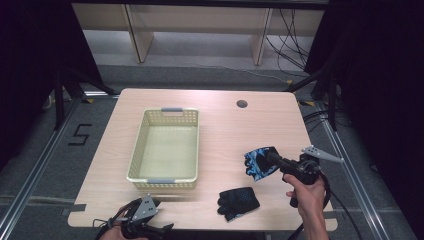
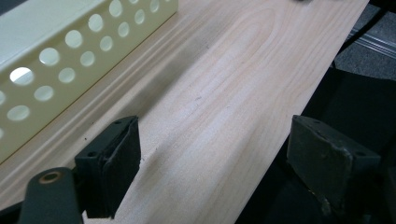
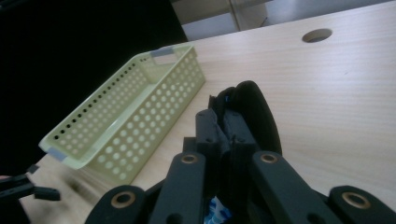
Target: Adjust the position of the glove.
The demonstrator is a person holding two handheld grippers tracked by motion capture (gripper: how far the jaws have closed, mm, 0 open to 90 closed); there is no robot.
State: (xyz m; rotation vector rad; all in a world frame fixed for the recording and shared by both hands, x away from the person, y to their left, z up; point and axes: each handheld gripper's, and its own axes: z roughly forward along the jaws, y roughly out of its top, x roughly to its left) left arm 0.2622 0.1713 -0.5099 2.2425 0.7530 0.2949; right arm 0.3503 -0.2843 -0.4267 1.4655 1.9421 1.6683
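Blue glove lifted, basket not yet reached.

Pinched between the closed jaws of the right gripper, held off the table right of the yellow basket, nothing dropped in so far. Black glove flat near the front edge, untouched. Likely left: carrying the blue glove leftward over the rim, releasing, then fetching the black one. Left gripper idle at the near-left corner, jaws wide apart over bare wood, just beside the basket's perforated wall.
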